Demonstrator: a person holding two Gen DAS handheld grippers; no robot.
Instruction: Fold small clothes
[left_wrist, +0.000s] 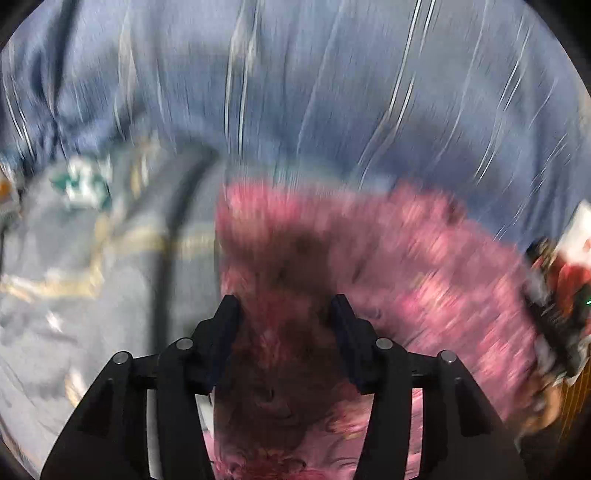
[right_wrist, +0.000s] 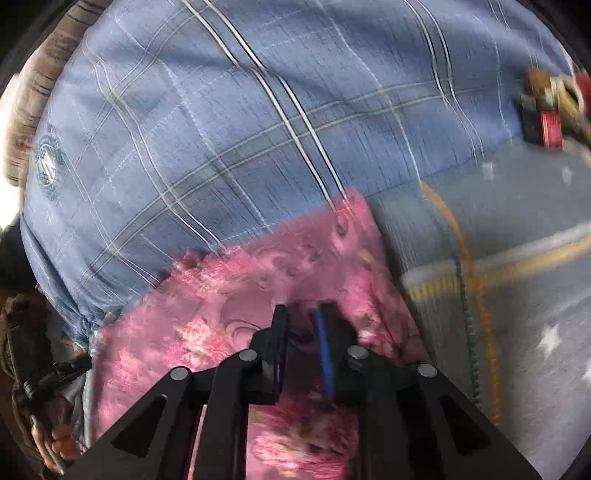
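Pink, fuzzy cloth fills the space right under both claws. It is a small floral garment lying on a blue checked bedsheet, with a grey blanket with yellow stripes just beside it.

The left claw is spread wide, its jaws well apart with pink fabric showing between them; the view is badly blurred, so I can't say whether it touches the cloth or only hangs over it. The right claw stands nearly closed, the jaws set close with a narrow gap; fabric lies under them, but whether any is pinched I cannot tell.

The piece looks soft, light and limp, a fleecy sort of stuff that should bunch and sag rather than hold a crease. I would guess it grips well, being fluffy, not slippery. The sensible hold is at an edge or corner, one claw to each, so the cloth hangs taut between them before being laid over. Something red and white sits at the far side, too smeared to name.
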